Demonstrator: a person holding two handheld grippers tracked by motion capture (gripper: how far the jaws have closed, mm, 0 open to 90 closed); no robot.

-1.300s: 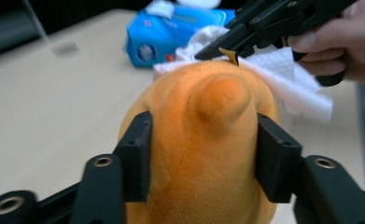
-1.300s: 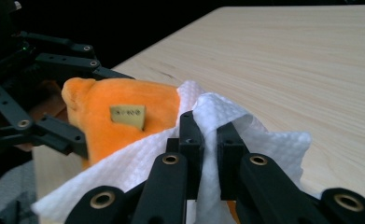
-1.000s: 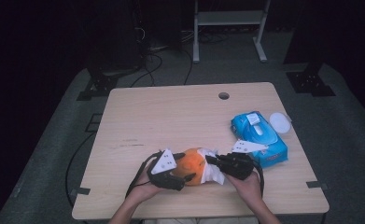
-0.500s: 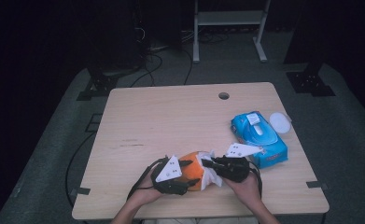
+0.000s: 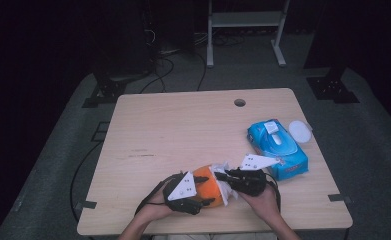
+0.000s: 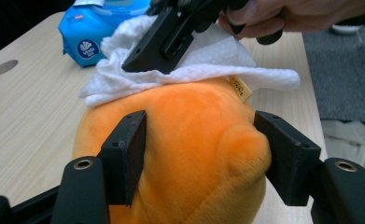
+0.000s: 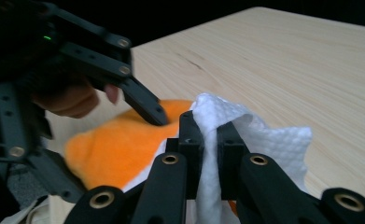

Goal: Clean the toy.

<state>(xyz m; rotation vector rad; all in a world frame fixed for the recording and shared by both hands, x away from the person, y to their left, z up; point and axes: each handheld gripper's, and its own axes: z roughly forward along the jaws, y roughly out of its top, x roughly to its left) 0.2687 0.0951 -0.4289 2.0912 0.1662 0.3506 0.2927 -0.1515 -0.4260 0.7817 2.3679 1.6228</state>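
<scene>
An orange plush toy point(image 5: 205, 182) lies near the table's front edge. My left gripper point(image 5: 207, 191) is shut on it. In the left gripper view both pads point(image 6: 124, 154) dent the plush point(image 6: 194, 121) from either side. The jaws have just been opening slightly after closing in, with the plush still between them. My right gripper point(image 7: 209, 133) is shut on a white wipe point(image 7: 264, 140). It holds the wipe point(image 6: 208, 65) against the plush's top. From above, the right gripper point(image 5: 219, 175) reaches in from the right.
A blue pack of wipes point(image 5: 278, 147) lies right of the hands, with a white round lid point(image 5: 300, 131) beside it. The wooden table point(image 5: 183, 130) has a cable hole point(image 5: 239, 102) near its far edge. Cables and stand legs lie on the floor behind.
The left gripper's jaws came in from wide apart onto the orange plush. The right gripper stayed on the plush with the wipe in it.
</scene>
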